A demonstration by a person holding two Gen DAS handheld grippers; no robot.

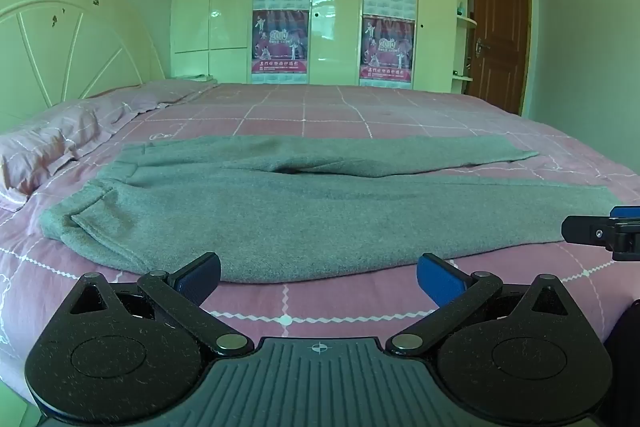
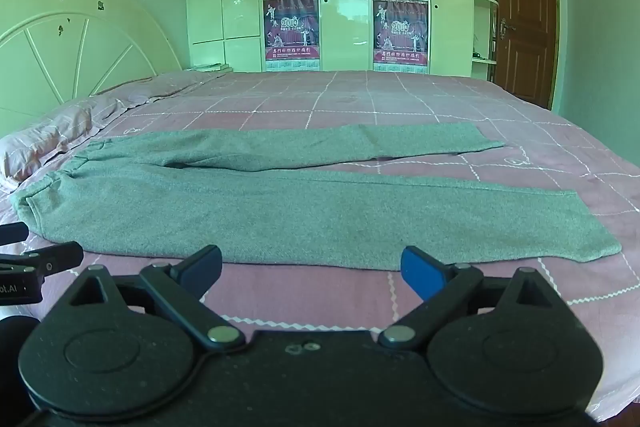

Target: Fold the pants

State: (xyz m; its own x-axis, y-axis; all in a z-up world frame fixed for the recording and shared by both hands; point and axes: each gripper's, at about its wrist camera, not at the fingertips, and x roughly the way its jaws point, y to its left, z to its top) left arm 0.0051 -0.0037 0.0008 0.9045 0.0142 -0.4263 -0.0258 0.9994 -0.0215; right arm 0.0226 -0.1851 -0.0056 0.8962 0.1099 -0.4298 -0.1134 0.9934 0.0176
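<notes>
Both tongs, left tongs (image 1: pixel 318 277) and right tongs (image 2: pixel 312 267), gape wide and empty at lower centre; I see grey pants (image 1: pixel 280 211) flat on the bed (image 1: pixel 320 107).

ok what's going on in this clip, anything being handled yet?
Not yet. A pair of grey pants lies spread flat on the pink checked bed, waistband toward the pillow, legs slightly apart. The left tongs and right tongs are both open, at the near edge of the pants, gripping nothing. No fold made so far.

Both views sharp, green cast, soft daylight, glare on wardrobe (image 1: pixel 328 3) doors, heavy fisheye bend w/ dark corners.
</notes>
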